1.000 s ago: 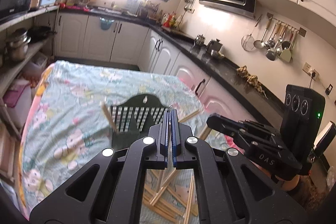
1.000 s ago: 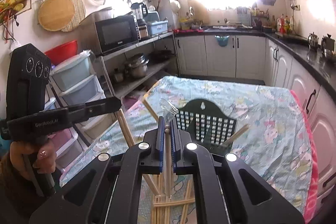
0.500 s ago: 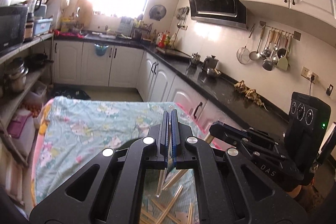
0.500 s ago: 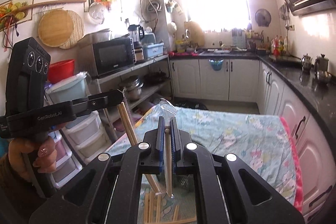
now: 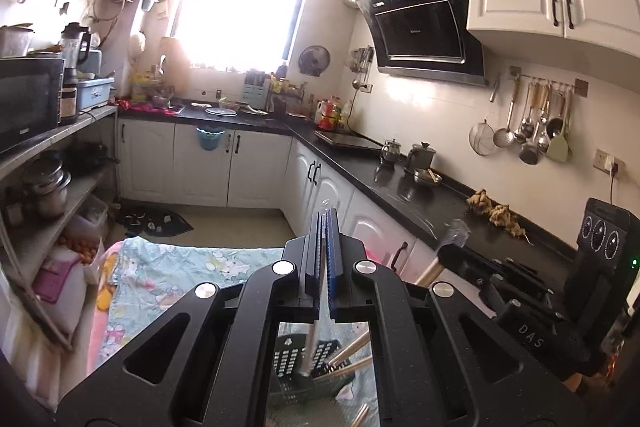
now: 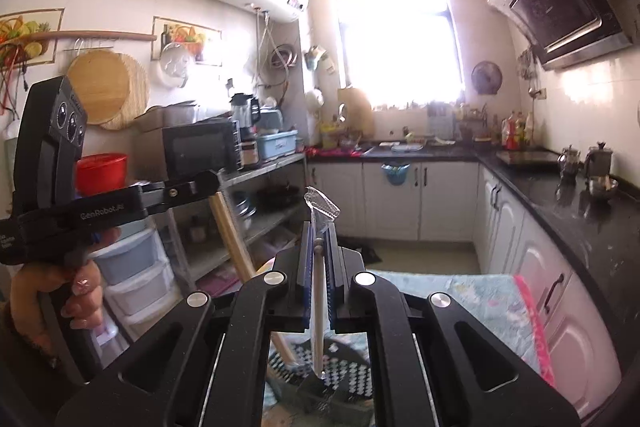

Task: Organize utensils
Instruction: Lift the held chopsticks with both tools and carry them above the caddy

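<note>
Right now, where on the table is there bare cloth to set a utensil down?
Bare floral tablecloth lies beyond the dark slotted basket, toward the far edge, and along the pink-trimmed side by the cabinets. Around the basket it is crowded: loose chopsticks lean there.

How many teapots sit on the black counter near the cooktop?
2: a glass teapot beside the cooktop and a metal teapot just right of it. Others may be hidden farther back.

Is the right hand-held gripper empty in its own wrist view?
No, the right hand-held gripper is shut on a plastic-wrapped chopstick hanging between its pads.
</note>
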{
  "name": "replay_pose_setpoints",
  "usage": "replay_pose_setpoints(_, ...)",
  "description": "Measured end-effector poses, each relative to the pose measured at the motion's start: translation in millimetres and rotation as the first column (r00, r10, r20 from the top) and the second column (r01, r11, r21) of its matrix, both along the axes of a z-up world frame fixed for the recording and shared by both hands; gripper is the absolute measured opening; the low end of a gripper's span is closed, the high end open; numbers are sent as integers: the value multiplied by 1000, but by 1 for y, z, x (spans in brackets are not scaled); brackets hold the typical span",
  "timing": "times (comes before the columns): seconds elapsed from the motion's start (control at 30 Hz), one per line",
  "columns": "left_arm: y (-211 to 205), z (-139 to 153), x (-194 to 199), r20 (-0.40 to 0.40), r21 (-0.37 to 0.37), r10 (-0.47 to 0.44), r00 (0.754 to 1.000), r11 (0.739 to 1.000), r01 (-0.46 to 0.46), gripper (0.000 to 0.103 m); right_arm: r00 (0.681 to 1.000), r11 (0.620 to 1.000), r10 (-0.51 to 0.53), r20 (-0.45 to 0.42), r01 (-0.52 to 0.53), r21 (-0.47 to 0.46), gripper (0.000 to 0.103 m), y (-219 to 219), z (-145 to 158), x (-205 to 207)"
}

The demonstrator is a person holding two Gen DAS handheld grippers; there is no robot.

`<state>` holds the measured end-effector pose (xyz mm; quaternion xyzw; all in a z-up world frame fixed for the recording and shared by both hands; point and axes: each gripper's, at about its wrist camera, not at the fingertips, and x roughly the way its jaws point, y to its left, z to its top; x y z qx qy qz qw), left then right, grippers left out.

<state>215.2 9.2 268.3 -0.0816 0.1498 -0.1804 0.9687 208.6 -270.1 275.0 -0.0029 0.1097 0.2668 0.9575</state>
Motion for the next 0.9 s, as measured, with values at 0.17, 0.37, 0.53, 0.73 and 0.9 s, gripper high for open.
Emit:
replay_pose_setpoints(0.17,5,-4,12,-5,-30,15,1000,999,-15,0,1000,1000,-28,-5,28,8,6,-7,-6,15)
replay_pose_setpoints(0.37,8,-25,24,-23,-52,21,1000,998,-22,0,999,999,-51,-11,51,-15,6,-5,-23,25)
replay_pose_setpoints(0.53,3,-46,35,-53,-46,19,998,999,-21,0,998,998,-54,-32,53,-29,6,1,-41,32)
replay_pose_setpoints(0.73,-7,-70,42,-84,-36,0,996,999,-3,0,997,997,-58,-54,56,-48,6,5,-61,37)
replay_pose_setpoints(0.9,-16,-90,44,-103,-12,-8,995,1000,7,0,995,997,-64,-80,60,-58,6,6,-78,42)
